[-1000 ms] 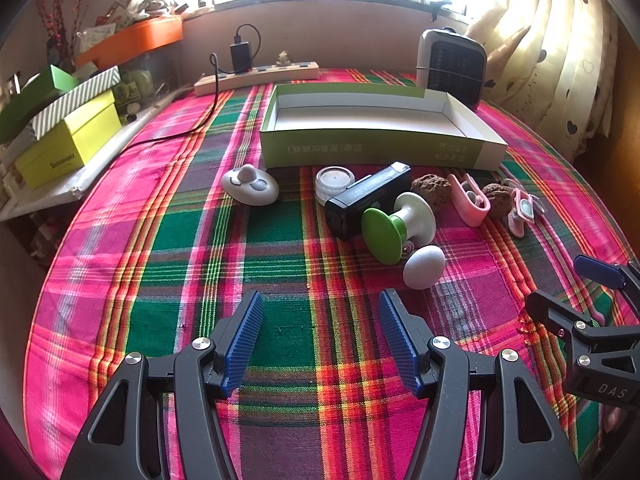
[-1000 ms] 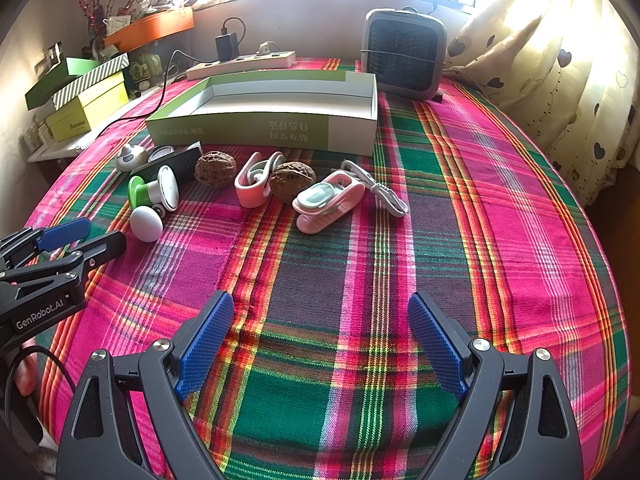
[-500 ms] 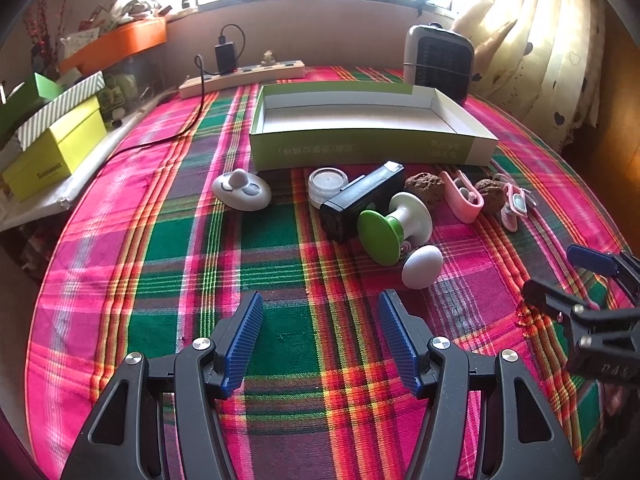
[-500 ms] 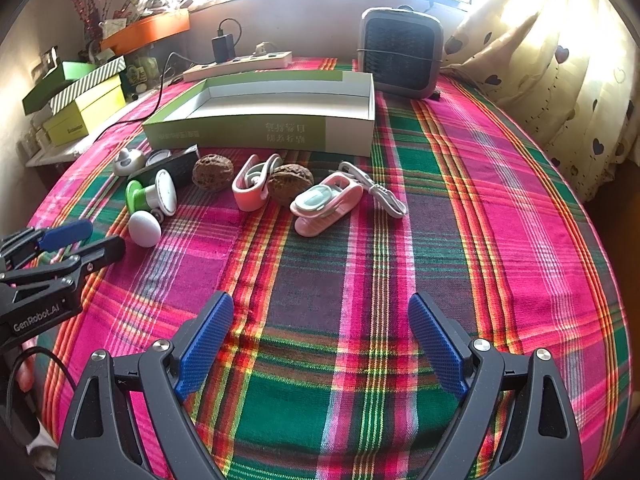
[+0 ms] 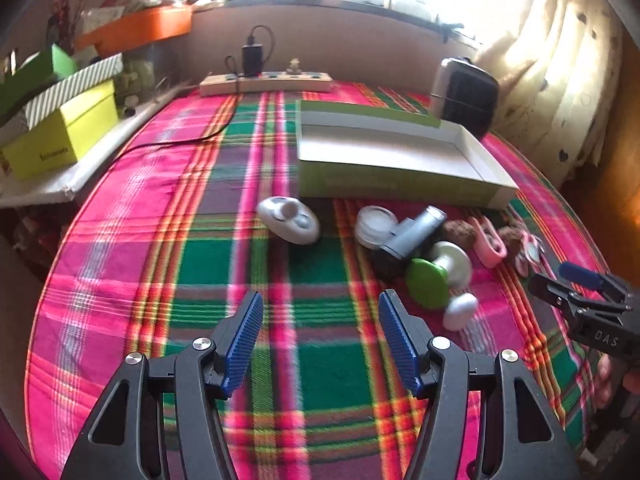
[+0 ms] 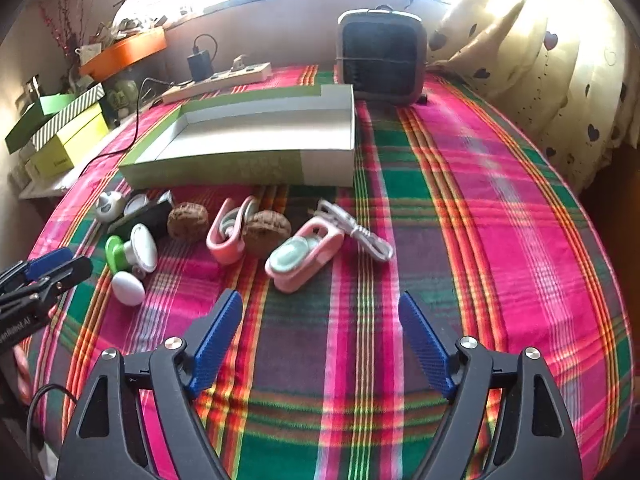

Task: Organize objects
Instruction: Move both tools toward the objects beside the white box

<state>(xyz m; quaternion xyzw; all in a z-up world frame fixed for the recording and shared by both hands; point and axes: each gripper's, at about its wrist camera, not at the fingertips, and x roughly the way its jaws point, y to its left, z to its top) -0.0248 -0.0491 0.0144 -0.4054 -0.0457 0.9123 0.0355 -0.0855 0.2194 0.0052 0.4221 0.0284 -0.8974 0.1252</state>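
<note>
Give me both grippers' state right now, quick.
Left gripper: open, holding nothing.
Right gripper: open, holding nothing.

A plaid-covered table (image 6: pixel 500 208) carries an open green box (image 6: pixel 248 168) and small items.

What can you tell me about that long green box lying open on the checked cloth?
The box is a shallow, long tray that looks like cardboard, green outside and plain white inside, with low walls. It lies flat and open, with nothing in it as far as can be seen. It rests on the checked cloth, toward the window. Behind its far right corner stands a small dark heater; whether they touch is unclear. A row of small things lies just in front of its long wall. Neither gripper is near it.
</note>
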